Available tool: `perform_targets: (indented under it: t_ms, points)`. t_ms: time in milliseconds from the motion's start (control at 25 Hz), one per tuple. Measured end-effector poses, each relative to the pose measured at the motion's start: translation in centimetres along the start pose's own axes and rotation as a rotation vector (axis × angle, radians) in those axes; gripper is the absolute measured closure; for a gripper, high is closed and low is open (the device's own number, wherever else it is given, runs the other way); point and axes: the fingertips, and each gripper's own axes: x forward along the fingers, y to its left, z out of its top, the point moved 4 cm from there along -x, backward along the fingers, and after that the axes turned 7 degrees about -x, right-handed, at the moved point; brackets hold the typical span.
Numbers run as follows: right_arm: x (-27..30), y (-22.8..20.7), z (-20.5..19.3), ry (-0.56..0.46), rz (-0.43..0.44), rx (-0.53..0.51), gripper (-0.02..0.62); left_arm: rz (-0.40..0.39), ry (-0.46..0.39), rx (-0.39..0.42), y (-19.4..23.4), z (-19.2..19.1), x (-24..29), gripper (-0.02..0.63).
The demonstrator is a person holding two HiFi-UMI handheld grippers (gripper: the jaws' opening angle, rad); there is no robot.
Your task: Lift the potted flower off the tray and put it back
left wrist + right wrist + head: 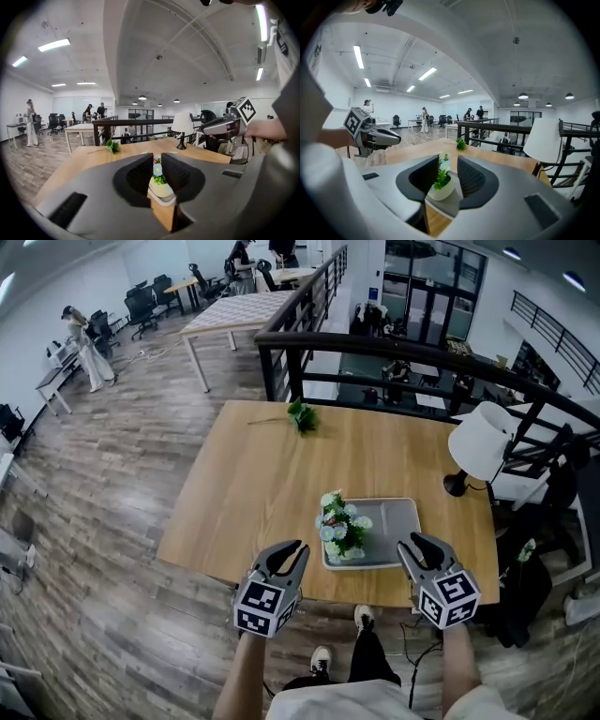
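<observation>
The potted flower (342, 531), pale blossoms and green leaves in a small white pot, stands in the left part of a grey tray (396, 521) near the front edge of the wooden table (262, 484). My left gripper (289, 549) hovers just left of the tray and short of it, jaws a little apart with nothing between them. My right gripper (412, 542) hangs at the tray's front right corner, also open and empty. In the left gripper view the pot (161, 188) shows beyond the gap of the left gripper (156, 159). The right gripper view shows the right gripper (449, 164) facing the pot (440, 188).
A white-shaded lamp (483, 442) stands at the table's right edge. A loose green sprig (302, 415) lies at the far side. A black railing (375, 348) runs behind the table. People stand at desks far off to the left.
</observation>
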Motion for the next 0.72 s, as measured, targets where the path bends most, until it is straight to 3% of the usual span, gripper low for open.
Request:
perform_targets:
  t_ms: [200, 480, 720]
  points:
    - [2.2, -0.8, -1.6, 0.024, 0.078, -0.001, 0.406, -0.028, 0.069, -0.013, -0.2, -2.1, 2.4, 0.492]
    - [5.7, -1.0, -5.6, 0.050, 0.267, -0.008, 0.367, -0.100, 0.161, -0.033, -0.6, -6.5, 5.1, 0.426]
    - [8.7, -2.0, -8.4, 0.096, 0.318, -0.034, 0.359, -0.118, 0.215, -0.034, -0.5, -9.3, 7.4, 0.416]
